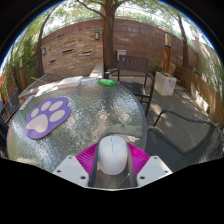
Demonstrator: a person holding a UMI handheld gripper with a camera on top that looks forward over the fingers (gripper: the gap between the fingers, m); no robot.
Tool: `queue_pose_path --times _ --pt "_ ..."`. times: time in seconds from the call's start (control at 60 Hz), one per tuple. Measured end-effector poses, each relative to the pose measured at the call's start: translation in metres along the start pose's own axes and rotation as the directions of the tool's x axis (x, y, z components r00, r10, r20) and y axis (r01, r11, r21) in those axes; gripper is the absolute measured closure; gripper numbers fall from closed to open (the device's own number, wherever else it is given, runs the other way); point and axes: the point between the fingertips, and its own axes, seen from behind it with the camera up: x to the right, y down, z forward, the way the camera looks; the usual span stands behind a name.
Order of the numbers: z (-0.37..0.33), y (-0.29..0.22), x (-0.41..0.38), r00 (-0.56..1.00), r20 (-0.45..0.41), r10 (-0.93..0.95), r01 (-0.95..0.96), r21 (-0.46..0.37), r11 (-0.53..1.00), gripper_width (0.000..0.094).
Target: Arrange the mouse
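A white computer mouse [112,153] sits between my gripper's [112,163] two magenta pads [86,157], which press on its sides. It is held just above the near edge of a round glass table [95,112]. A purple mouse mat with a white paw print [46,115] lies on the table ahead and to the left of the fingers.
A small green object [107,83] lies at the table's far edge. Black metal chairs [132,66] stand beyond the table and another chair [180,128] to its right. A tree trunk [108,35] and a brick wall [70,50] stand behind.
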Motion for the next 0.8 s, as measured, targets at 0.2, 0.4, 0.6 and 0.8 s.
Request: queue_pose_path --times 0.2,0.4,0.6,0.8 --pt "-0.003 -0.007 0.003 1.0 -0.021 -0.001 0.001 -0.024 1.0 0.0568" --pt "-0.027 -0.078 0.019 0.995 -0.087 0.049 -0.042 0.078 0.996 0.0573" --pt "-0.083 -0.262 -0.022 0.994 -0.065 0.092 -0.064 0.35 0.934 0.0569" --pt "-0.04 -0.282 -0.199 0.993 0.12 -0.005 -0.035 0.33 0.943 0.0581"
